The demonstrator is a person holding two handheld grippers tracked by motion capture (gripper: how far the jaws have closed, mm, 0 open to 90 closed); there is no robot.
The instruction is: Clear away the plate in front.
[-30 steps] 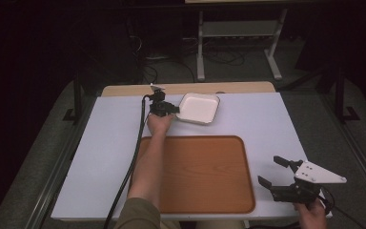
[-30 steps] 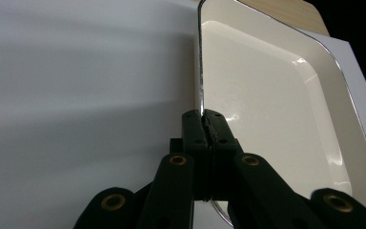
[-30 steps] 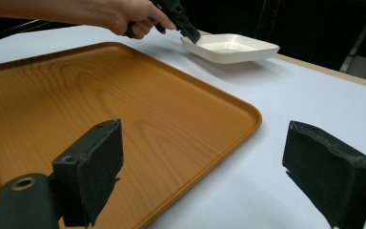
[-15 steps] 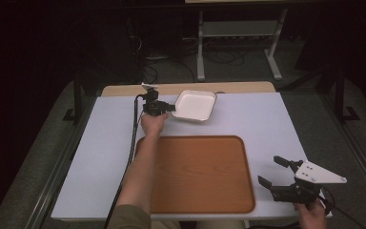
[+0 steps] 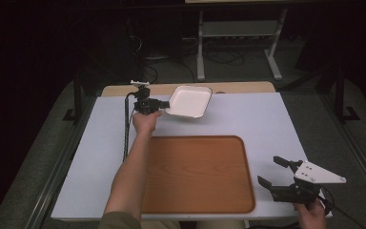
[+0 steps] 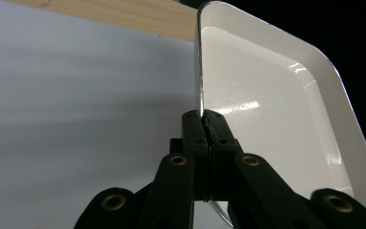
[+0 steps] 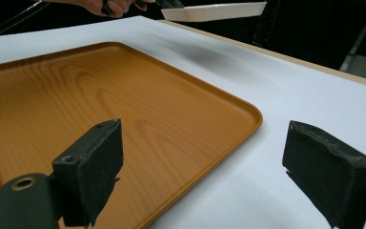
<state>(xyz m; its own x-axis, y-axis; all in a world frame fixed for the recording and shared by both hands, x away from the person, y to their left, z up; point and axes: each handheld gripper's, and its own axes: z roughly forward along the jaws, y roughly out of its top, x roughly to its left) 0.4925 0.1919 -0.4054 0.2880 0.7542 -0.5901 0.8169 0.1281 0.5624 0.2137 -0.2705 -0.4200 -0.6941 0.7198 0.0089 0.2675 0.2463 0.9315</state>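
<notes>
Left gripper (image 5: 163,106) jaws stay clamped on the near rim of the shallow white rectangular plastic dish (image 5: 189,101). Versus 1 s ago, the dish is lifted off the white counter (image 5: 248,119), farther back. Right gripper (image 5: 270,172) unmoved beside the brown wooden tray (image 5: 200,176), jaws apart, empty.

Your tabletop (image 5: 248,124) is lit evenly from overhead; the room beyond it falls to near black. The white dish (image 6: 276,114) carries two small glare spots and throws a soft smeared shadow on the sheet. The right claw's pads (image 7: 95,162) sit close and out of focus. The wooden tray (image 7: 100,109) shows a mild sheen.
</notes>
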